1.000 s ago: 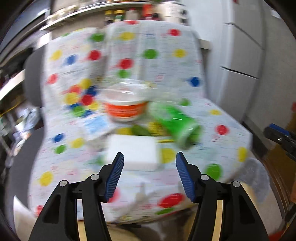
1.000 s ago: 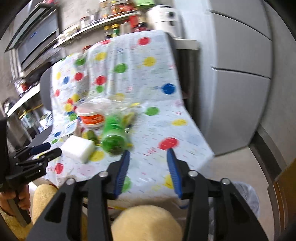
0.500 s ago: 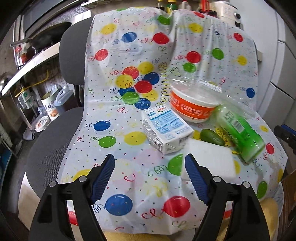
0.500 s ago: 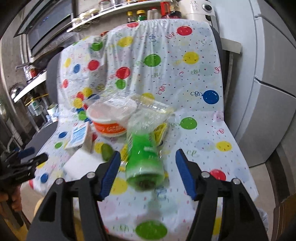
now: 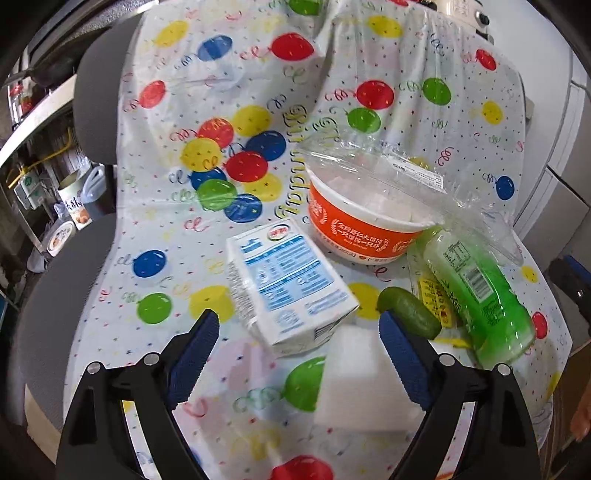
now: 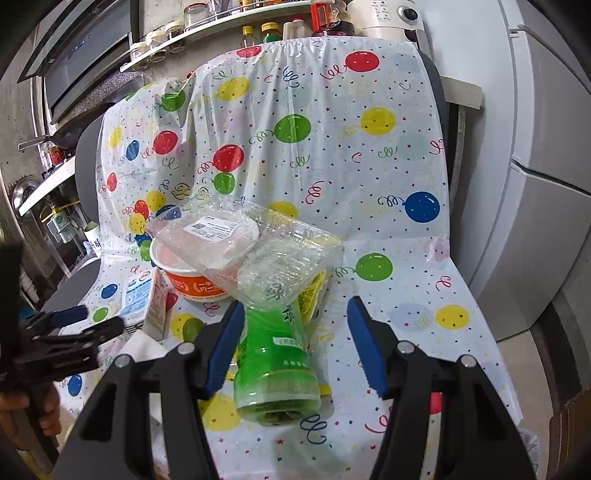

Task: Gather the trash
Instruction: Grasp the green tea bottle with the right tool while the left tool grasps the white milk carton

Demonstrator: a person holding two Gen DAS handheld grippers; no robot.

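Observation:
Trash lies on a chair seat under a balloon-print cover (image 5: pixel 155 258). A blue-and-white milk carton (image 5: pixel 288 284) lies on its side just ahead of my open, empty left gripper (image 5: pixel 299 343). A white foam block (image 5: pixel 362 380) lies between its fingers, toward the right one. An orange paper bowl (image 5: pixel 354 229), clear plastic wrap (image 6: pixel 266 247) and a small green fruit (image 5: pixel 410 314) lie behind. A green bottle (image 6: pixel 275 354) lies with its base toward me, between the fingers of my open right gripper (image 6: pixel 295 350), not touched.
The chair back (image 6: pixel 314 122) rises behind the seat. A grey refrigerator (image 6: pixel 546 147) stands to the right. Kitchen shelves with jars (image 6: pixel 221 26) are behind. Containers stand on the floor at left (image 5: pixel 74 210). The left gripper shows in the right wrist view (image 6: pixel 66 332).
Both grippers moved closer to the pile. The left one swung left and onto the carton and foam block. The right one lined up around the green bottle.

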